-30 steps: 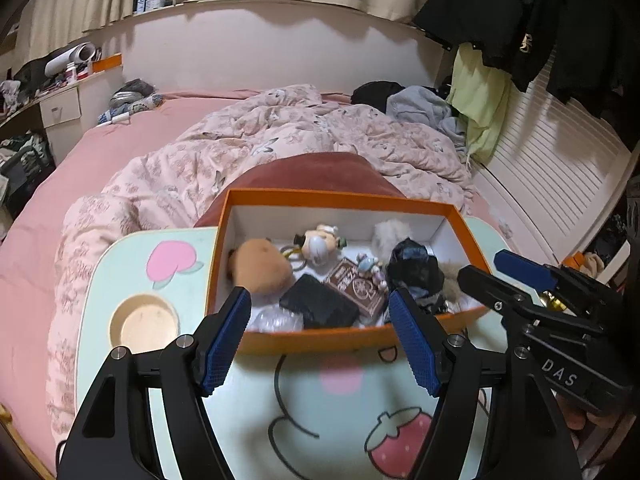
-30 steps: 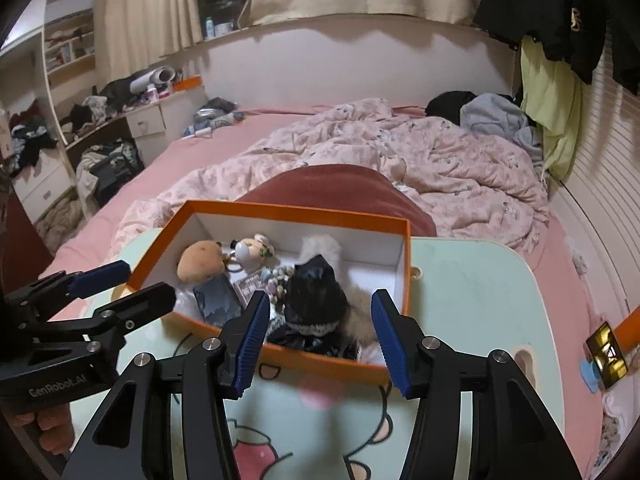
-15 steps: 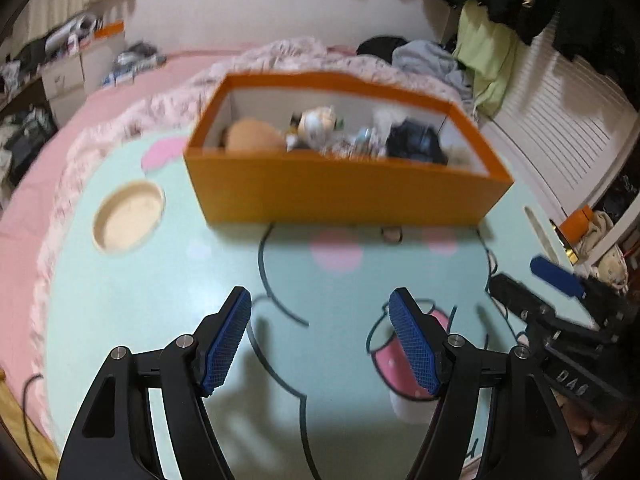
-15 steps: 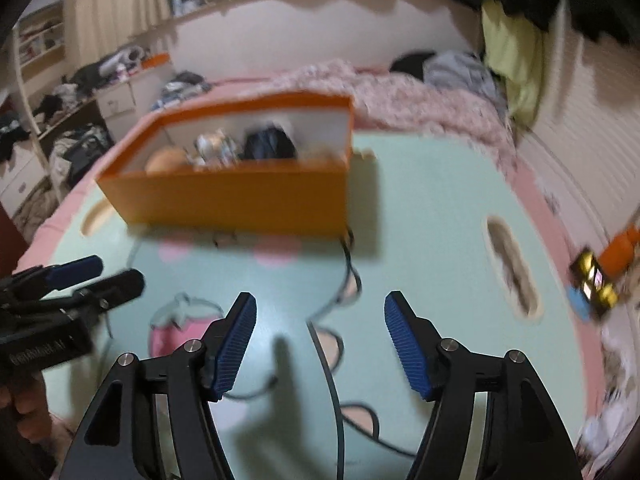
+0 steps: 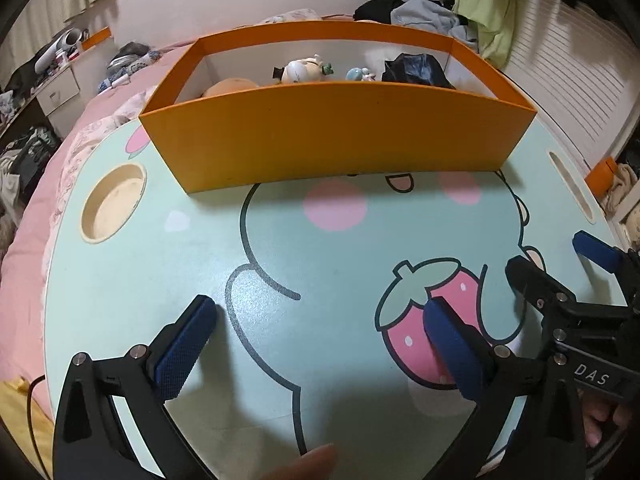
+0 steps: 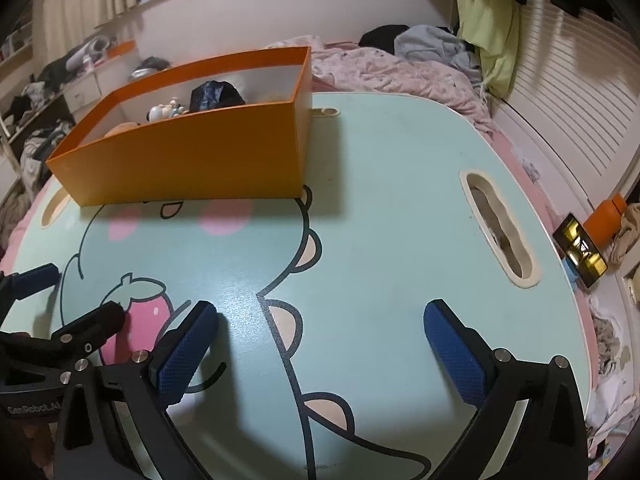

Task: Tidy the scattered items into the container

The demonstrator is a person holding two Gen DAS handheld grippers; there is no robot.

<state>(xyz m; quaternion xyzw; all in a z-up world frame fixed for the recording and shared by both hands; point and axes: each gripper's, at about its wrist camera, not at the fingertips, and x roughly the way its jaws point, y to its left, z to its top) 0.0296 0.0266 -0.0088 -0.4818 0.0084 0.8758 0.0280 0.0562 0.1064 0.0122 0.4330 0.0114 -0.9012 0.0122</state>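
Observation:
An orange box (image 5: pixel 332 128) stands at the far side of the mint cartoon-print table (image 5: pixel 140 280). Over its rim show a brown plush (image 5: pixel 232 86), a white figurine (image 5: pixel 300 70), a small blue figure (image 5: pixel 358 75) and a black pouch (image 5: pixel 412 70). My left gripper (image 5: pixel 320 308) hovers low over the printed strawberry, its jaws opening wide with nothing between them. The right gripper (image 6: pixel 320 311) hangs beside it over bare tabletop, its jaws also opening and empty. Each shows in the other's view: right gripper (image 5: pixel 544 252), left gripper (image 6: pixel 84 291). The same box (image 6: pixel 192 152) sits far left in the right wrist view.
The table has a round cup recess (image 5: pixel 114 202) at left and a slot handle (image 6: pixel 498 228) at right. Past the right edge lie an orange bottle (image 6: pixel 604 218) and a gold-and-black flat object (image 6: pixel 580 250). A rumpled pink quilt (image 6: pixel 400 68) lies behind the box.
Both grippers dropped from above the box toward the tabletop and pulled back from it. Both pairs of jaws have spread wider. The box and its contents stayed put.

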